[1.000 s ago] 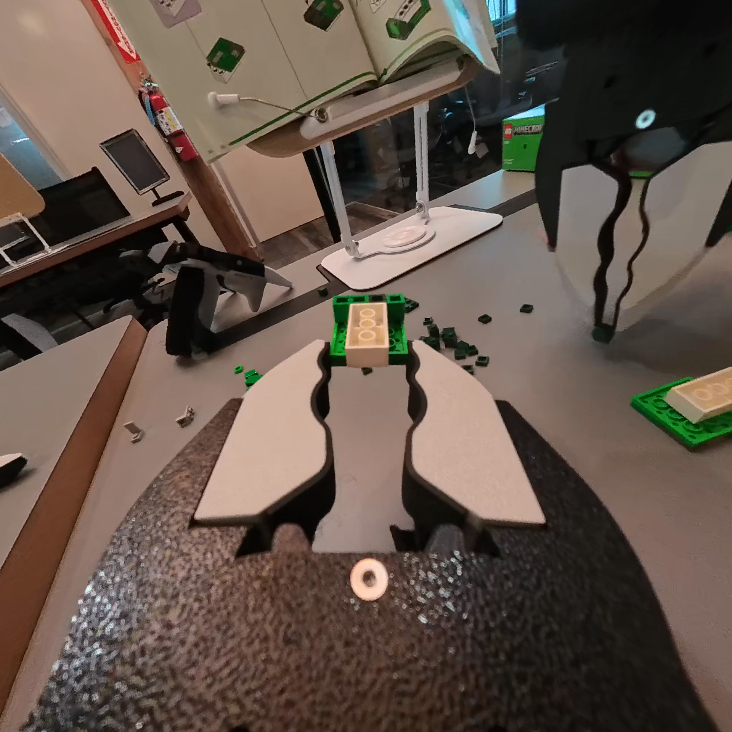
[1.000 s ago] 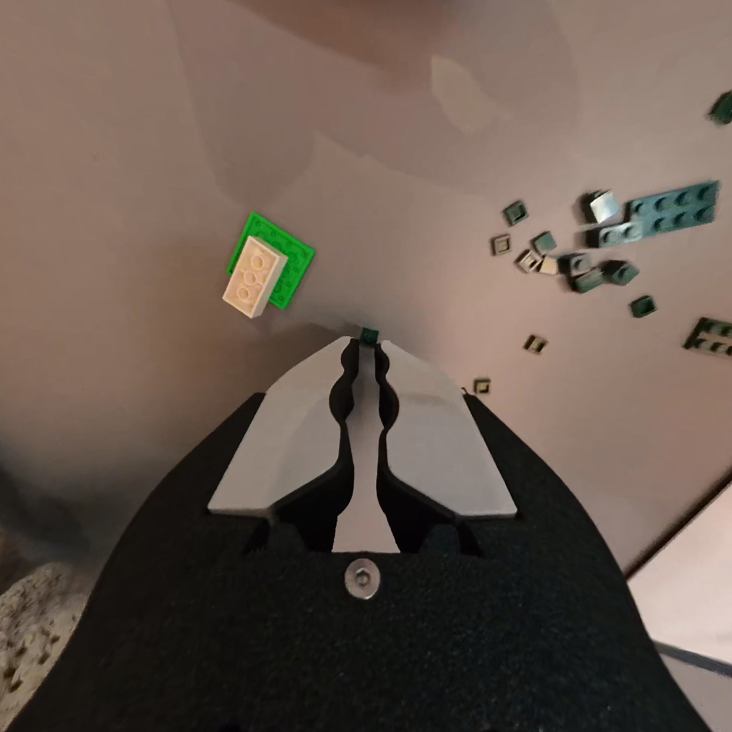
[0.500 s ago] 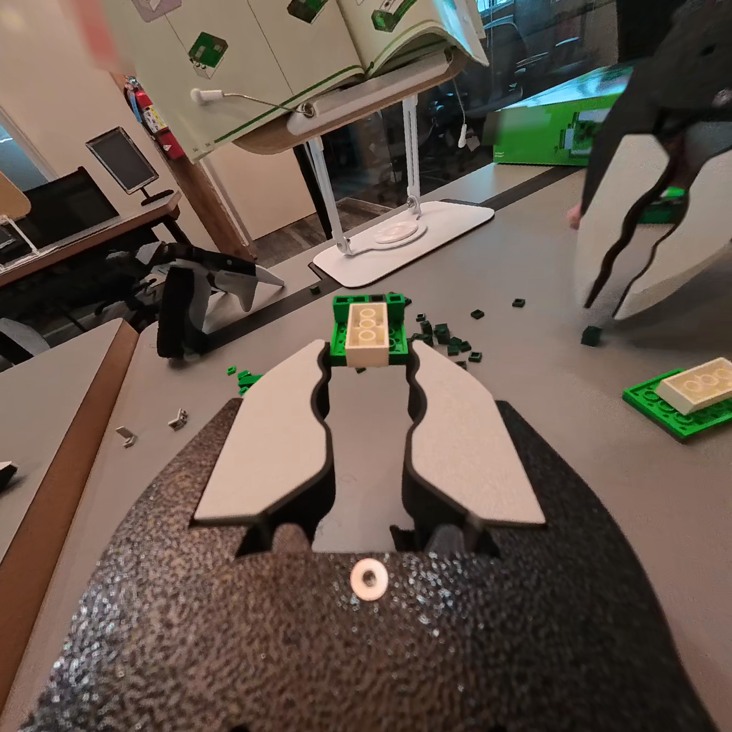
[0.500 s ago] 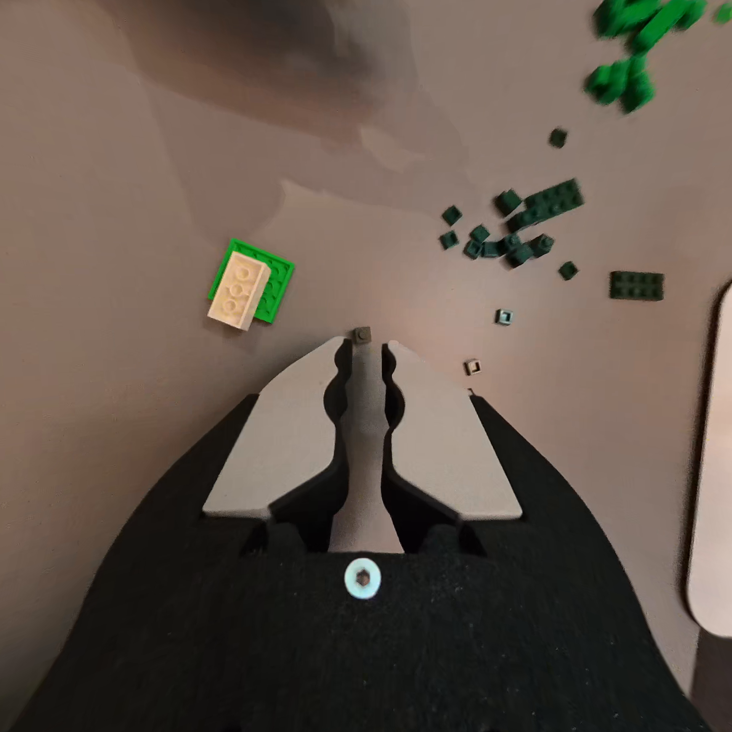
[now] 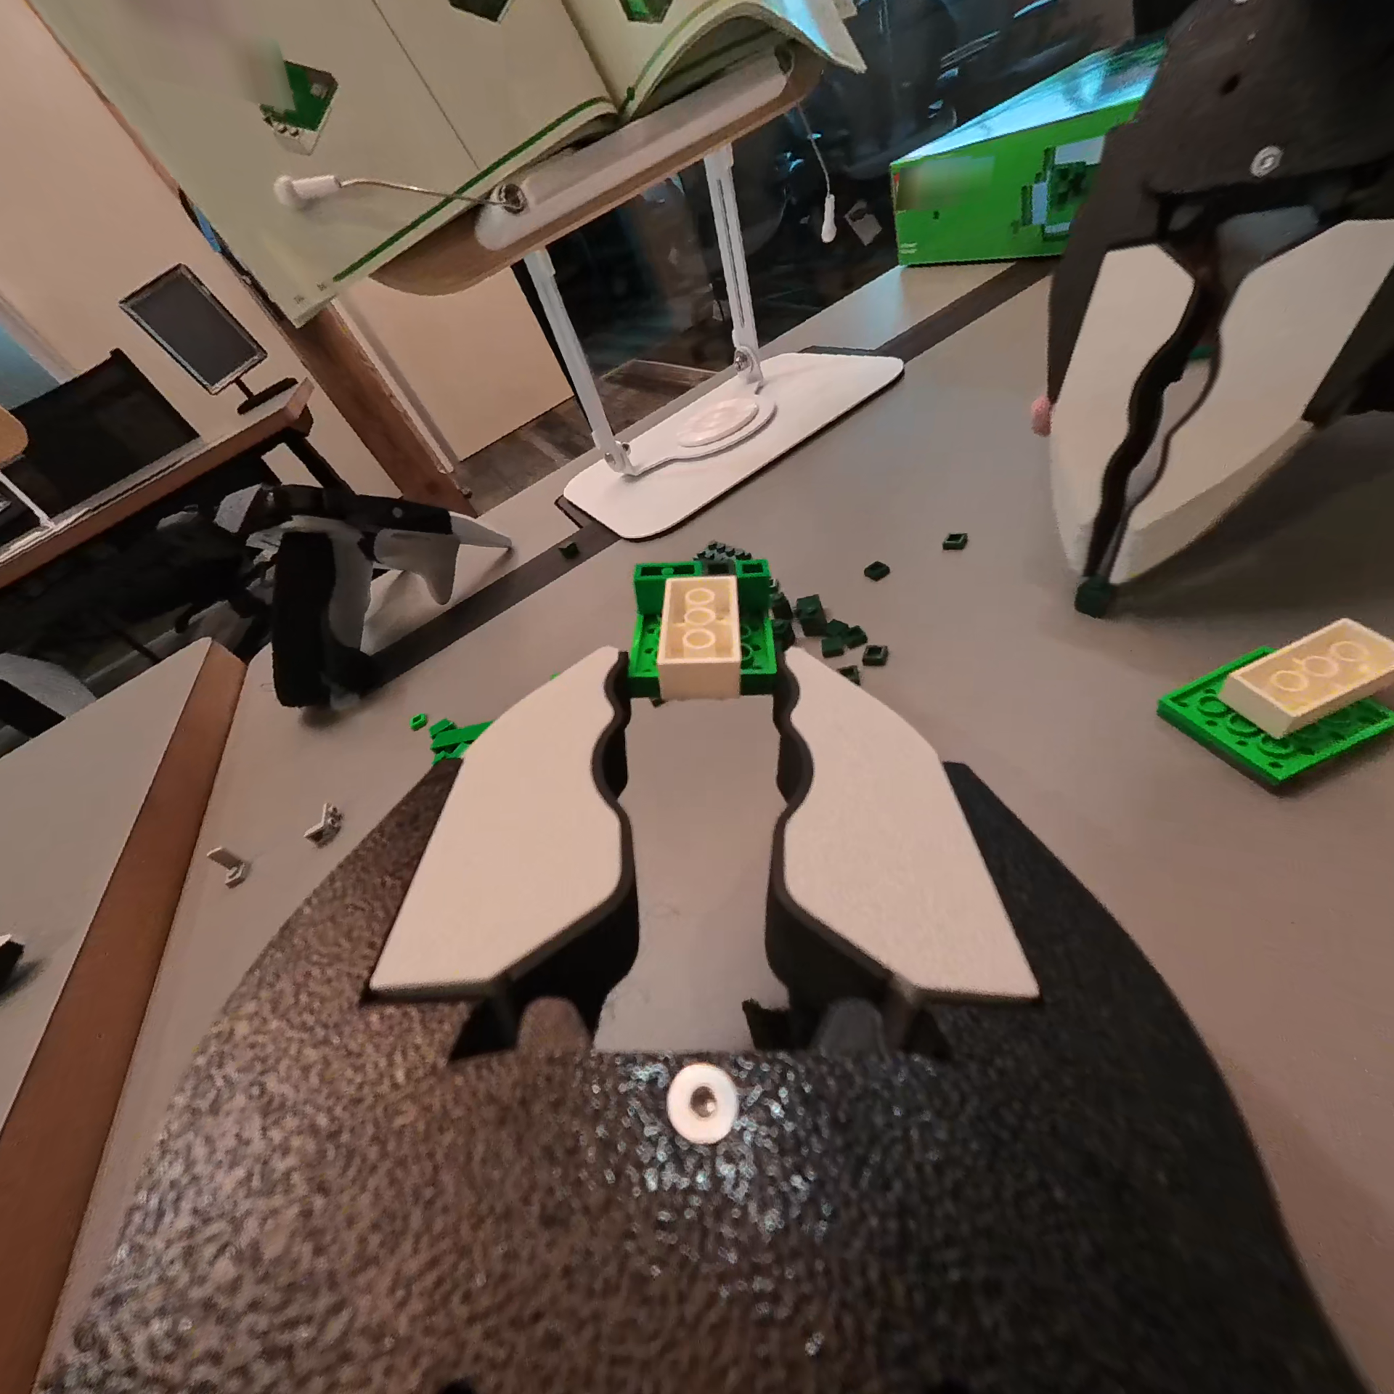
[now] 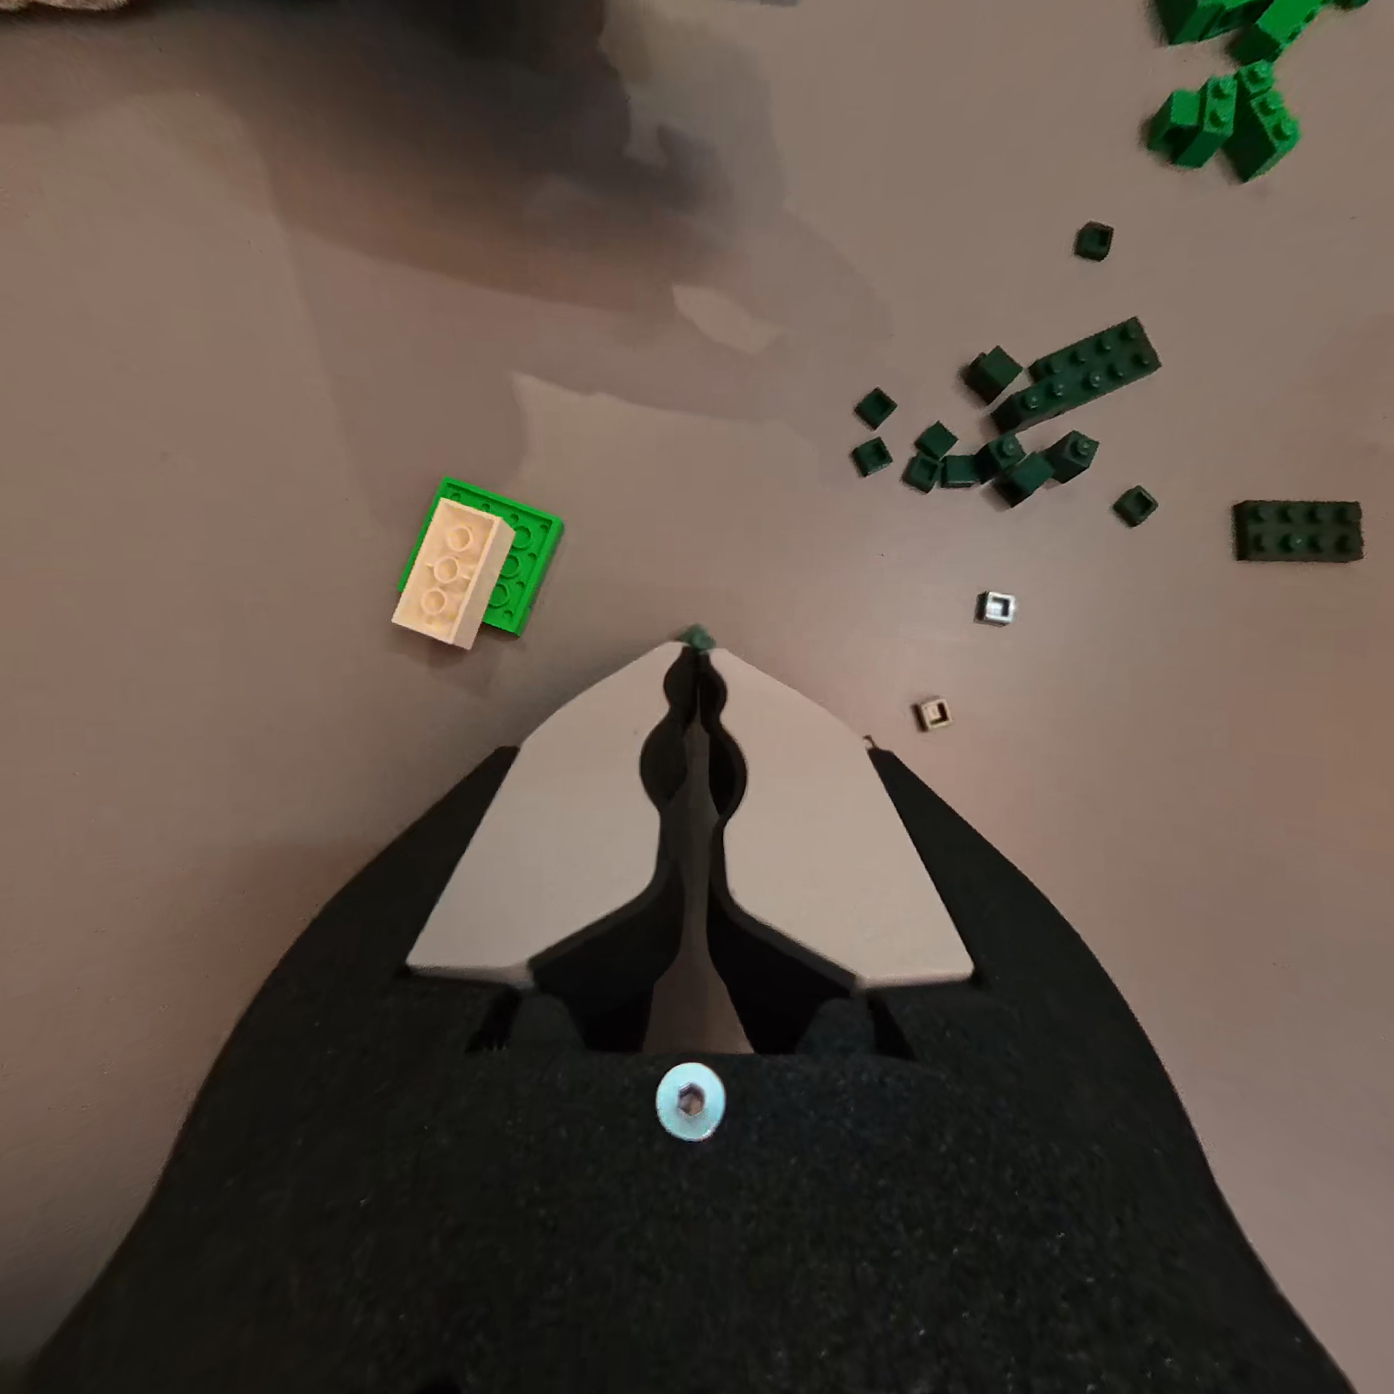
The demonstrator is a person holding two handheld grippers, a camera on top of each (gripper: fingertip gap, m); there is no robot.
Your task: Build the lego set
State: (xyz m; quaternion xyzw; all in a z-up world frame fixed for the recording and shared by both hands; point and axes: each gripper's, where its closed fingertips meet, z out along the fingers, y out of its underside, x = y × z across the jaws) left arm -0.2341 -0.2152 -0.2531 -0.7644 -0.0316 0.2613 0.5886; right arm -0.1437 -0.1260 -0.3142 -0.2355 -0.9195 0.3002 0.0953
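At tips of right gripper (image 6: pixel 695 650), small dark green piece (image 6: pixel 697 639) pinched, jaws almost fully closed, grip very shallow. Risk: piece can pop out or rotate if squeeze is uneven. Left gripper (image 5: pixel 701 671) clamps green plate with cream brick (image 5: pixel 700 632), jaws partly open around it. Second plate-and-brick assembly (image 6: pixel 471 562) lies left of right gripper tips, apart.

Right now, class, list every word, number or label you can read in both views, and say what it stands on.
Green box: print on its side, too blurred to read.
Open instruction booklet: tiny marks at the page's lower edge, too small to read.
Right wrist view: no writing.
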